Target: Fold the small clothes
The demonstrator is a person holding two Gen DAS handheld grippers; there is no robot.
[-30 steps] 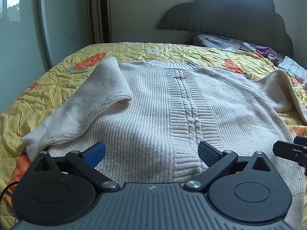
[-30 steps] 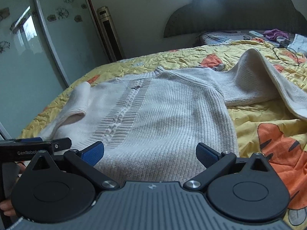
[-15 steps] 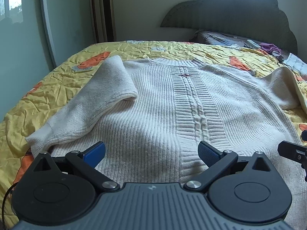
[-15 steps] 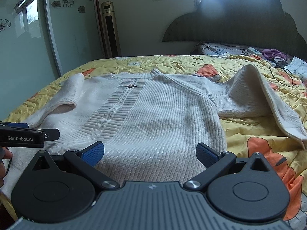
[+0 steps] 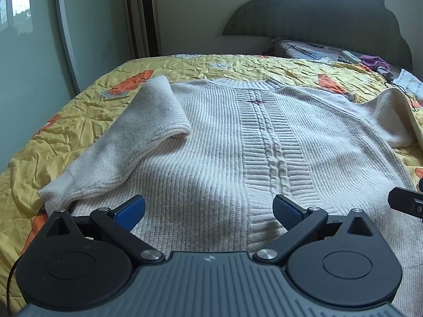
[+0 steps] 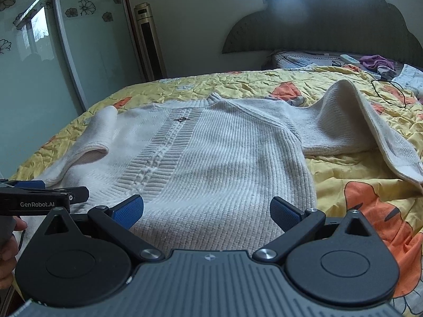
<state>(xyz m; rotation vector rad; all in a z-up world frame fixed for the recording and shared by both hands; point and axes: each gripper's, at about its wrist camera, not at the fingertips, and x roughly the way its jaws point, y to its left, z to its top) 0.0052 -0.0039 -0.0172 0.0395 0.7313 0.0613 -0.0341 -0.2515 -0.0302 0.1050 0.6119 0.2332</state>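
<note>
— Where is the sweater (image 5: 216,142)?

— The cream knitted sweater lies face up on the yellow quilt (image 5: 79,121), neck toward the dark headboard (image 5: 317,15), its hem nearest both cameras. One sleeve (image 5: 148,121) is doubled back onto the body on the left side; the other sleeve (image 6: 351,121) lies bent out over the quilt on the right.

— And the left gripper (image 5: 208,210)?

— Its blue pads are spread wide with nothing between them, low above the hem beside the cable-knit centre strip (image 5: 269,142).

— The right gripper (image 6: 206,208)?

— Spread just as wide and empty, over the hem's right part. Whether either gripper's pads touch the knit cannot be told from these angles.

— Anything else?

— A tower fan (image 6: 148,42) stands by the wall; purple cloth (image 6: 375,60) lies near the headboard.
</note>
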